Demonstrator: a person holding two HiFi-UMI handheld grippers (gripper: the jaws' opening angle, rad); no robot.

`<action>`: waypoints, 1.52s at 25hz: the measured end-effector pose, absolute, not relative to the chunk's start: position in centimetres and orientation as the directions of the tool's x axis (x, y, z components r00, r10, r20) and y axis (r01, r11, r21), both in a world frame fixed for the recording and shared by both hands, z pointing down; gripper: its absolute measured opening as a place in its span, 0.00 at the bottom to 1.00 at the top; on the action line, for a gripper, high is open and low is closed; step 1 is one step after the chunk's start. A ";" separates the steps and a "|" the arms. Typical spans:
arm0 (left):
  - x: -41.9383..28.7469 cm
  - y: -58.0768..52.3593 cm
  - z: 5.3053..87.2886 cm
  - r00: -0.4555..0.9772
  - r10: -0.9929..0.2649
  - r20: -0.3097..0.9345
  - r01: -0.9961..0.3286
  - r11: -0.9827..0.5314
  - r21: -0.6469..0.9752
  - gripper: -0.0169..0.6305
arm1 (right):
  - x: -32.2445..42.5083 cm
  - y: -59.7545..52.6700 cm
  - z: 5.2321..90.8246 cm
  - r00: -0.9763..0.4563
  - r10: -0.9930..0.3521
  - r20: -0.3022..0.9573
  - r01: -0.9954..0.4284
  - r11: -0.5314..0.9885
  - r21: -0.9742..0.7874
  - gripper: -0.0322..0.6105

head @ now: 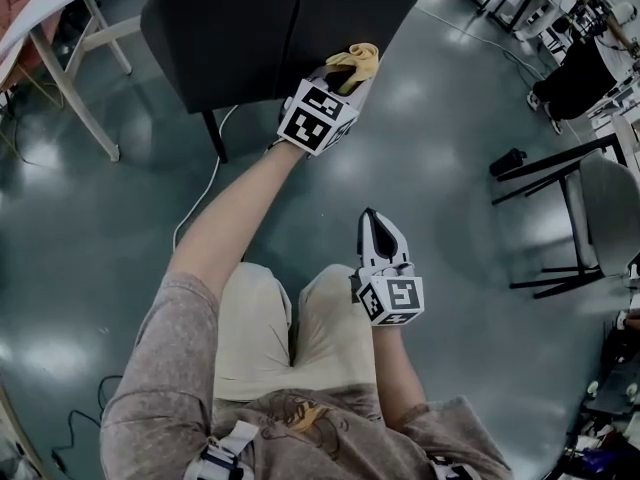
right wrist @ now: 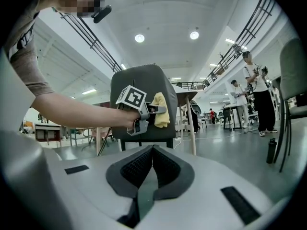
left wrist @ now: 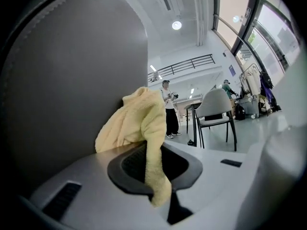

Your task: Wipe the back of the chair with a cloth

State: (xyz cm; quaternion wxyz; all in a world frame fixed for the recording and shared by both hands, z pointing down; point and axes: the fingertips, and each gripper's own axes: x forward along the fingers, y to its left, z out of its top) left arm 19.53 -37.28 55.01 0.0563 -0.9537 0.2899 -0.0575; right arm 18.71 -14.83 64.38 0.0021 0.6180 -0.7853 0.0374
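Note:
A dark grey chair (head: 250, 28) stands ahead of me, its backrest (left wrist: 67, 90) filling the left of the left gripper view. My left gripper (head: 345, 78) is shut on a yellow cloth (head: 352, 64) and holds it against the backrest. In the left gripper view the cloth (left wrist: 139, 123) bunches beyond the jaws with a strip pinched between them. The right gripper view shows the chair (right wrist: 141, 104), the left gripper (right wrist: 160, 110) and the cloth (right wrist: 161, 110) from behind. My right gripper (head: 374, 220) hangs low near my legs, shut and holding nothing.
A white table leg (head: 70, 88) stands at the left and a white cable (head: 200, 193) runs over the floor. A second chair (head: 590, 218) and a dark bottle (head: 507, 161) are at the right. People stand in the distance (right wrist: 256, 90).

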 end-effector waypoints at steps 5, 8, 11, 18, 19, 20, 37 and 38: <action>20.0 -35.8 55.4 0.845 -0.527 0.089 -0.509 -0.845 -0.163 0.12 | 19.5 -14.7 64.5 -0.220 -0.974 0.051 -0.974 0.217 -0.057 0.09; 18.7 -34.9 55.0 0.850 -0.522 0.074 -0.505 -0.847 -0.169 0.12 | 19.9 -14.8 64.5 -0.213 -0.976 0.050 -0.976 0.210 -0.060 0.09; 16.4 -34.1 54.6 0.844 -0.535 0.048 -0.520 -0.836 -0.173 0.12 | 19.7 -15.0 64.6 -0.220 -0.974 0.047 -0.974 0.217 -0.067 0.09; 9.9 -32.2 55.5 0.795 -0.605 0.032 -0.594 -0.789 -0.157 0.12 | 19.3 -15.2 64.8 -0.237 -0.971 0.042 -0.969 0.233 -0.085 0.09; 8.8 -32.1 55.9 0.785 -0.618 0.039 -0.606 -0.780 -0.153 0.12 | 19.2 -15.2 64.7 -0.241 -0.970 0.040 -0.968 0.236 -0.086 0.09; 7.6 -32.0 56.2 0.775 -0.630 0.044 -0.618 -0.771 -0.153 0.12 | 19.1 -15.2 64.6 -0.244 -0.969 0.039 -0.967 0.240 -0.086 0.09; -12.6 -32.9 60.9 0.490 -0.868 0.077 -0.854 -0.496 -0.161 0.12 | 18.8 -15.6 64.7 -0.259 -0.965 0.047 -0.964 0.255 -0.080 0.09; -13.2 -33.0 61.1 0.480 -0.874 0.078 -0.859 -0.486 -0.160 0.12 | 18.7 -15.7 64.7 -0.262 -0.964 0.048 -0.963 0.258 -0.080 0.09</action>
